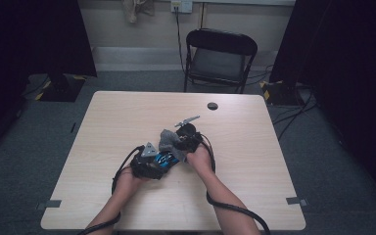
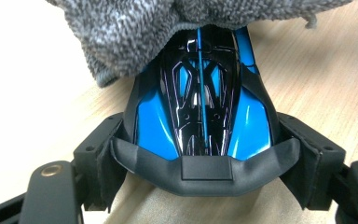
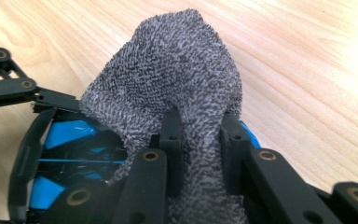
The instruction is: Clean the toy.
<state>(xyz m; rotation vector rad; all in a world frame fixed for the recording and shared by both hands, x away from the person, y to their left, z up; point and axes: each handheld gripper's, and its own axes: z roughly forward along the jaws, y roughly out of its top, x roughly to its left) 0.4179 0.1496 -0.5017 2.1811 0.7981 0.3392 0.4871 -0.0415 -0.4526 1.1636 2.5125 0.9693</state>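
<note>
A glossy blue and black toy car shell [image 2: 200,116] sits crosswise between my left gripper's [image 2: 205,165] jaws, which are shut on its two sides just above the wooden table [image 1: 127,117]. A grey terry cloth [image 3: 177,79] drapes over the shell's far end [image 2: 130,32]. My right gripper [image 3: 200,140] is shut on a fold of that cloth, pressing it onto the shell [image 3: 65,154]. In the high view both grippers meet at the table's middle: the left gripper [image 1: 149,164], the shell [image 1: 164,158], the cloth [image 1: 169,142] and the right gripper [image 1: 186,139].
A black folding chair [image 1: 220,56] stands beyond the table's far edge. A small dark round cap [image 1: 212,105] sits in the tabletop behind the grippers. Grey tape marks [image 1: 49,204] lie at the near corners. Cables trail back from both grippers.
</note>
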